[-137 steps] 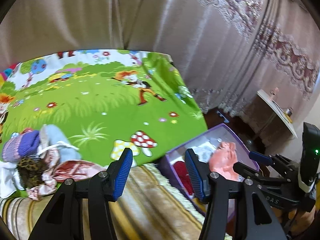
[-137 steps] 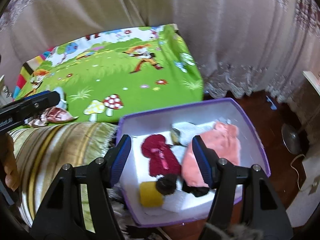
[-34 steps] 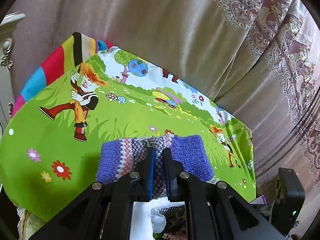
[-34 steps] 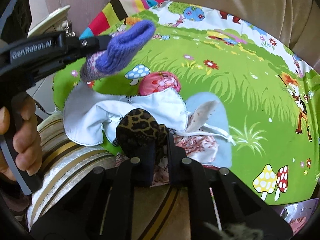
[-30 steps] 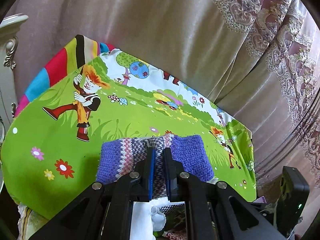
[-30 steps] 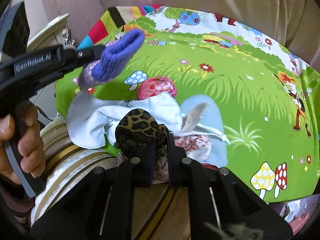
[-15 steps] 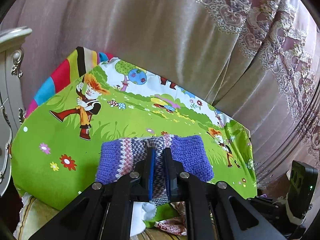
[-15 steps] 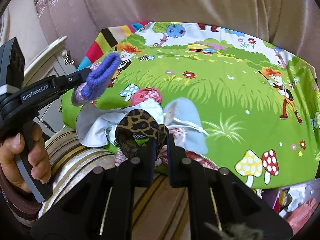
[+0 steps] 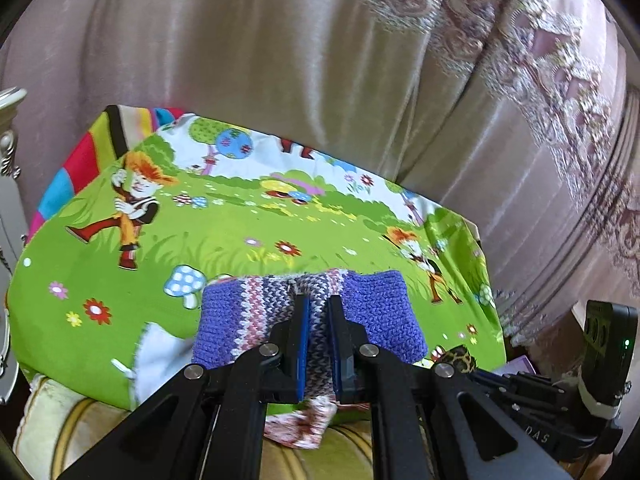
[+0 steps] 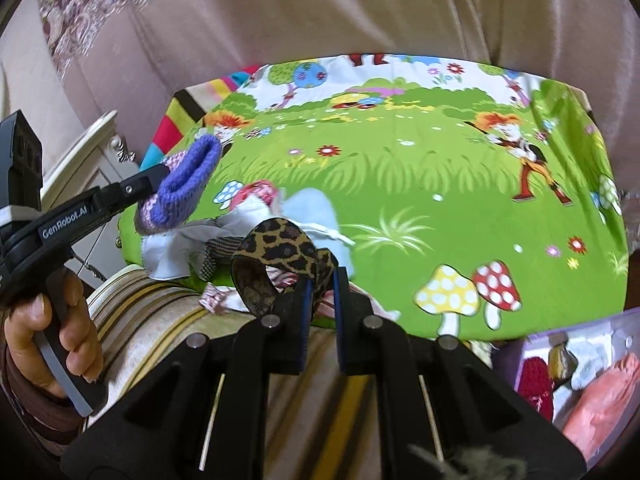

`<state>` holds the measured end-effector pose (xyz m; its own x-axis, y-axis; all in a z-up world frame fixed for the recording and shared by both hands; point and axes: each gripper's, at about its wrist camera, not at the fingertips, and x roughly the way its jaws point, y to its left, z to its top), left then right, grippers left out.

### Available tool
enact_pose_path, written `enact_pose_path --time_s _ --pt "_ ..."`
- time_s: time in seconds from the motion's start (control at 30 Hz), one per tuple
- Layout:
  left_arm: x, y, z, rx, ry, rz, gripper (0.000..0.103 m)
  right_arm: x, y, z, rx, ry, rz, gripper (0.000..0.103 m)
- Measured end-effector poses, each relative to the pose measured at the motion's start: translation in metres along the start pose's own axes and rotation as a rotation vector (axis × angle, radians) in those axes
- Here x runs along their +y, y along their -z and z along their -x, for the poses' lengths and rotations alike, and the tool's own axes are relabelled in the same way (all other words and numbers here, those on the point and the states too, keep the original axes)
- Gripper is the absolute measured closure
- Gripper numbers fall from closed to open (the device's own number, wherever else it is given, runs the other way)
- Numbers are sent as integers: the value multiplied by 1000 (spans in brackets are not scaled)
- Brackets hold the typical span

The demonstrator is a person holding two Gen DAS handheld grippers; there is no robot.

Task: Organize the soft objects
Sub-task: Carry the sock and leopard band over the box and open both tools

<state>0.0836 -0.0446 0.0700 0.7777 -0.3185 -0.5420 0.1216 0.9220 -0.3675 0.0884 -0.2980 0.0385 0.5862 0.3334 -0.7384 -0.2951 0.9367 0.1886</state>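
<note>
1. Pinkish curtains [image 9: 280,60] hang behind a bed covered by a green cartoon sheet [image 10: 420,184] printed with mushrooms, flowers and running figures.
2. Held up off that sheet, a purple knitted piece [image 9: 256,320] with pink-and-white stripes is clenched at its middle by the left tongs [image 9: 318,340]; it bulges out to either side of the narrow gap between the blue pads. In the right wrist view it [image 10: 180,188] shows as a folded purple roll at the tip of the left tongs [image 10: 156,178], at the left, above the heap.
3. Nearer, the right tongs [image 10: 320,300] are clamped on a leopard-print band [image 10: 276,256], which loops up and to the left of the pads.
4. Just beyond the band lies a heap of soft things at the near left edge of the sheet: a white cloth [image 10: 172,252], a pale blue piece [image 10: 316,208] with a white string, and a pink patterned item [image 10: 256,192].
5. A striped beige cushion [image 10: 160,320] lies below the heap, at the near edge of the bed.
6. At the near right a purple-rimmed box [image 10: 560,332] holds a dark red item [image 10: 534,384], a white one and a salmon-pink one [image 10: 600,400].
7. A pale carved cabinet [image 10: 92,148] stands at the far left.
</note>
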Motion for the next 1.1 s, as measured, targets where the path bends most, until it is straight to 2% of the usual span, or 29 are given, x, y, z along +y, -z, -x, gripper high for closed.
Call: enact_pose_path --time_s 0.3,0.53,0.87,1.1 --pt "-66 15 -16 69 52 -120 93 -53 21 33 -42 39 -103 90" --pt "-127 32 -34 128 117 -229 93 -109 43 66 -80 108 -204 90" --pt "-217 65 -52 214 235 -396 93 -195 83 116 -117 255 -361 90" --pt "-263 94 -54 275 303 -500 93 -227 99 133 -125 310 -419 90"
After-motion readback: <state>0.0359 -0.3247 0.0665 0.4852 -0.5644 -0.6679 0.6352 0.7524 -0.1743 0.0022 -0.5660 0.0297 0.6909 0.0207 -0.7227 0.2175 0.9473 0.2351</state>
